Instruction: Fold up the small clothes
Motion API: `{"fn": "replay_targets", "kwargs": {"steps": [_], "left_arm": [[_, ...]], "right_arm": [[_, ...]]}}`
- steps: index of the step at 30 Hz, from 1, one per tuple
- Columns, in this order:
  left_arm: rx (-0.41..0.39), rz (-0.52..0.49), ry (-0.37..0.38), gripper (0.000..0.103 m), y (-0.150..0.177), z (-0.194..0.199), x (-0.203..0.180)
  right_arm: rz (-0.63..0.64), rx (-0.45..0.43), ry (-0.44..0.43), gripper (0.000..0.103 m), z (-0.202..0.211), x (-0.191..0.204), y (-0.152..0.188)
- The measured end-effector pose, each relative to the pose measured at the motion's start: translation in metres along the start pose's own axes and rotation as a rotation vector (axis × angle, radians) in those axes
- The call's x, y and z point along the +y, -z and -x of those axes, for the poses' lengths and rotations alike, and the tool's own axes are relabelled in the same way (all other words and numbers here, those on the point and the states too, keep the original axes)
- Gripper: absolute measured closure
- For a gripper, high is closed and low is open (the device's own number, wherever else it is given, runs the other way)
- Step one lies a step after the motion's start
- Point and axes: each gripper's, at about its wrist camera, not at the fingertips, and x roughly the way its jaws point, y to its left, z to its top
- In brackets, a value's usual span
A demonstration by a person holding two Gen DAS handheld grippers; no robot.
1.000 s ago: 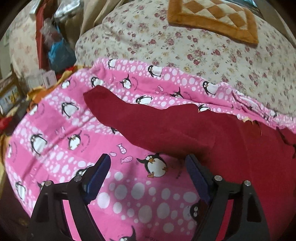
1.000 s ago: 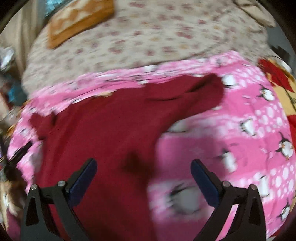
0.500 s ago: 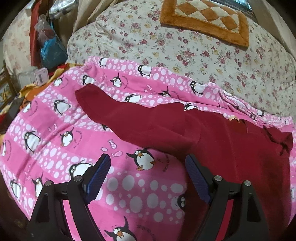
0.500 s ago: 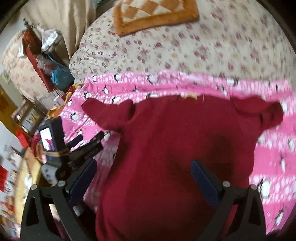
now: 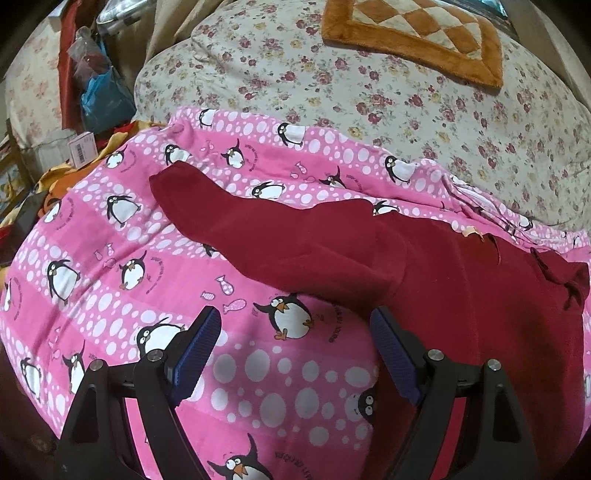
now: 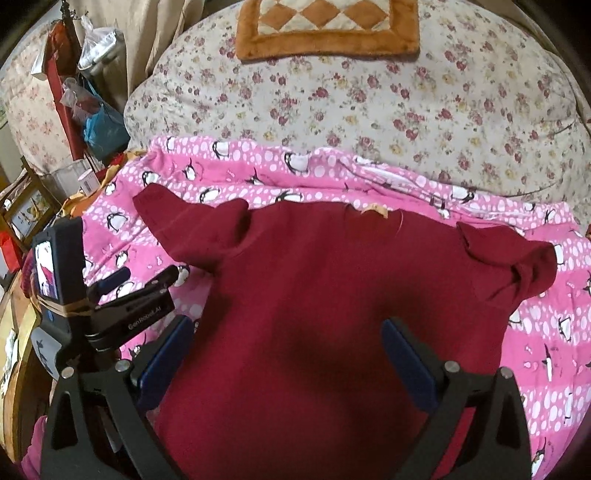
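Observation:
A dark red top (image 6: 314, 295) lies spread flat on a pink penguin-print blanket (image 6: 554, 332), neck away from me. Its left sleeve (image 5: 236, 225) stretches out to the left; its right sleeve (image 6: 517, 273) is bunched up. My left gripper (image 5: 295, 325) is open and empty, hovering over the blanket just below the left sleeve; it also shows in the right wrist view (image 6: 144, 284). My right gripper (image 6: 288, 332) is open and empty above the middle of the top's body.
A floral quilt (image 6: 369, 96) with an orange checked cushion (image 6: 325, 26) lies beyond the blanket. Bags, boxes and clutter (image 5: 99, 92) stand at the left edge of the bed.
The right gripper has swung left and pulled back until it is centred over the top. The left gripper has drawn back a little, showing more of the sleeve and blanket.

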Motion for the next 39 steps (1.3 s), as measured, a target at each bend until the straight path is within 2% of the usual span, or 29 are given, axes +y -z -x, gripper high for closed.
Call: {"fn": "replay_targets", "kwargs": {"steps": [16,22,33,39], "left_arm": [[-0.008,-0.013,-0.006,0.037,-0.002,0.001,-0.004],[-0.026,-0.026,-0.018,0.037,-0.003,0.004,-0.005],[-0.096,-0.077,-0.058,0.037,-0.004,0.012,-0.014],[-0.097,-0.094,-0.064,0.037,-0.004,0.011,-0.017]], "right_arm": [[0.002,0.018,0.025,0.0,-0.01,-0.003,0.004],[0.003,0.025,0.053,0.0,-0.016,-0.006,0.006],[-0.022,0.043,0.043,0.0,-0.023,-0.013,0.008],[-0.023,0.059,0.039,0.0,-0.029,-0.013,0.009]]}}
